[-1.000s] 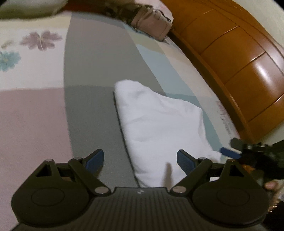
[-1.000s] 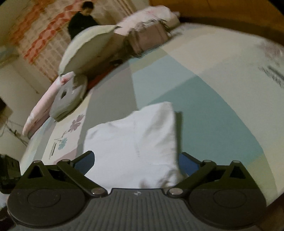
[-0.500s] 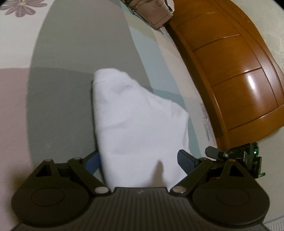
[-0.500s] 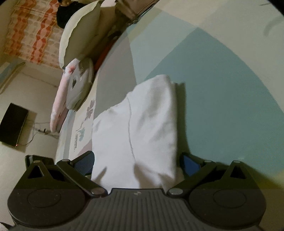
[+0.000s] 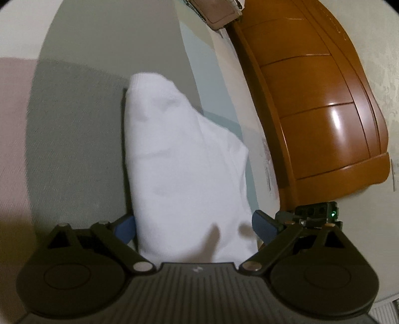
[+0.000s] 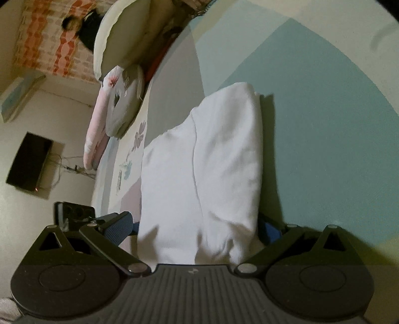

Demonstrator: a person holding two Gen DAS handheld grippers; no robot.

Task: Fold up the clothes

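A folded white garment [image 5: 184, 159] lies on the patterned bedspread [image 5: 74, 139]. In the left wrist view my left gripper [image 5: 197, 224] is open, its blue pads on either side of the garment's near end. In the right wrist view the same garment [image 6: 207, 169] lies between the open fingers of my right gripper [image 6: 194, 224], its near edge reaching in between the pads. The right gripper's body [image 5: 316, 214] shows at the right of the left wrist view, and the left gripper's body [image 6: 74, 211] at the left of the right wrist view.
A wooden headboard [image 5: 324, 104] runs along the right of the bed. Pillows and bedding [image 6: 117, 82] are piled at the far end of the bed, with a bag [image 5: 219, 12] near the headboard. A dark screen [image 6: 30, 162] hangs on the wall.
Both grippers have moved forward and down toward the garment, so that its near end now lies between each pair of open fingers. The garment itself has not visibly moved.
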